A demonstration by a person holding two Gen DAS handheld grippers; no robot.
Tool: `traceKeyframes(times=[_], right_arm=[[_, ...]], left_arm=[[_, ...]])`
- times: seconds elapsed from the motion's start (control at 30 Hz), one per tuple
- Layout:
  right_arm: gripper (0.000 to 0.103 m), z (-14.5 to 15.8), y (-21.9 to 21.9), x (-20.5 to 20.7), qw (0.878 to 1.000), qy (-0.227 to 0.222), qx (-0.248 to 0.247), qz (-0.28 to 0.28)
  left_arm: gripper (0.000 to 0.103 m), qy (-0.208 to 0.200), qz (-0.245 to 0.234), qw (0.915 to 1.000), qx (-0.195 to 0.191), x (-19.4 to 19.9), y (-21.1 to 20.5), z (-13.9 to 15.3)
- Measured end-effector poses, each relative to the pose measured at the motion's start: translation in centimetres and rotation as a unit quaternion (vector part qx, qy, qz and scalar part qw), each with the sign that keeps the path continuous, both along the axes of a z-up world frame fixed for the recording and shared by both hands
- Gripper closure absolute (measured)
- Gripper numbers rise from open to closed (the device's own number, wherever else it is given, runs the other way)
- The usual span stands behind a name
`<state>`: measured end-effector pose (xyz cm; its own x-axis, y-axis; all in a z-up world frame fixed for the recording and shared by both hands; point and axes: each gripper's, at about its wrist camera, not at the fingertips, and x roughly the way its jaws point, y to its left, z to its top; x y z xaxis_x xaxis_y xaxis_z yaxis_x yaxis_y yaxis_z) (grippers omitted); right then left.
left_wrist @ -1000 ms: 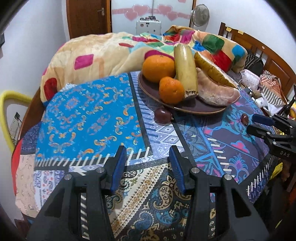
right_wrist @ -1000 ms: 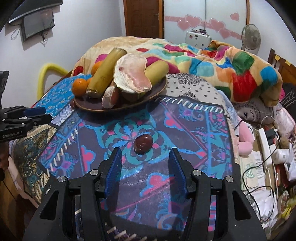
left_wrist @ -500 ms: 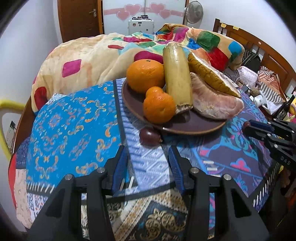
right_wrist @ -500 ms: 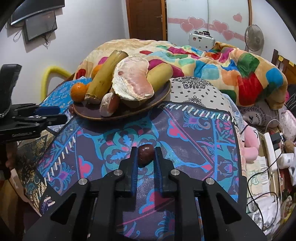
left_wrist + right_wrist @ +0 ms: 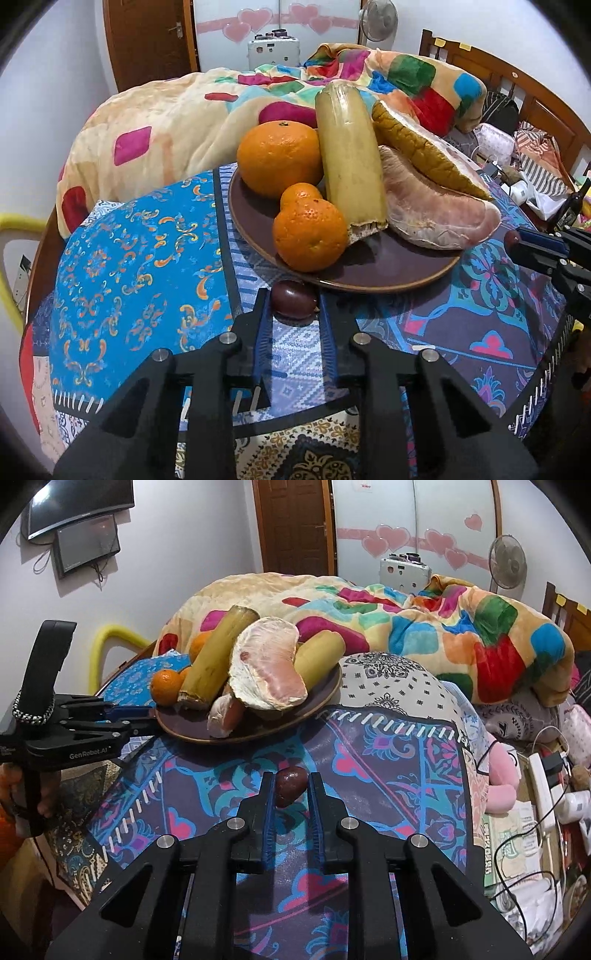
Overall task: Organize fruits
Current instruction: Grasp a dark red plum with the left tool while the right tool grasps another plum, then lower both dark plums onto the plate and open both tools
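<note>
**Maroon fruit in both grips, plate already crowded**

Maroon and glossy, the small fruit (image 5: 293,298) sits between the fingertips of my left gripper (image 5: 294,306), just short of the plate's near rim. The blue pads stand against its two sides, so I judge the left gripper closed on it, though the fruit looks to rest on the patterned cloth (image 5: 129,258) with no lift yet. My right gripper (image 5: 291,788) holds a second dark fruit (image 5: 291,784) the same way, pinched across its middle just ahead of my fingertips, with the plate (image 5: 258,731) further forward and to the left.

I expect both fruits to be light, firm-skinned and smooth, so likely to squirt out if I squeeze off-centre. Holding across the widest part, as now, seems right, with gentle pressure.

From the left gripper, the brown plate (image 5: 388,273) lies directly ahead and carries a large orange (image 5: 279,157), a smaller knobbly orange (image 5: 308,230), a pale cut cane length (image 5: 349,158) and peeled pomelo segments (image 5: 432,206), one with rind attached. Bare plate shows only at the near right, where I think a small fruit would fit without rolling.
</note>
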<state>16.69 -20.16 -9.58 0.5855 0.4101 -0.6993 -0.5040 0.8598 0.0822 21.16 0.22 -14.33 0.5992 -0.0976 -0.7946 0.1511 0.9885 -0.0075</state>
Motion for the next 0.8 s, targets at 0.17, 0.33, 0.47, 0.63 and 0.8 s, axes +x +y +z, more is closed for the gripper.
traceKeyframes(times=[0.17, 0.33, 0.47, 0.63, 0.8], right_arm=[[0.087, 0.6, 0.3, 0.0, 1.0, -0.005, 0.01, 0.004], [0.087, 1.4, 1.1, -0.1, 1.0, -0.013, 0.019, 0.013], [0.087, 1.9, 2.1, 0.2, 0.999, -0.02, 0.019, 0.025], [0.087, 2.8, 3.3, 0.6, 0.999, -0.031, 0.024, 0.037], [0.087, 3.5, 4.7, 1.1, 0.997, -0.041, 0.028, 0.052]], left_arm=[[0.079, -0.008, -0.001, 1.0, -0.005, -0.9, 0.1, 0.5], [0.079, -0.024, 0.001, 0.9996, -0.015, -1.8, 0.8, 1.8], [0.079, -0.036, 0.006, 0.999, -0.027, -1.7, 1.5, 3.1], [0.079, -0.053, 0.006, 0.9977, -0.042, -1.7, 1.9, 4.5], [0.079, -0.062, 0.0, 0.9967, -0.053, -1.7, 1.7, 5.1]])
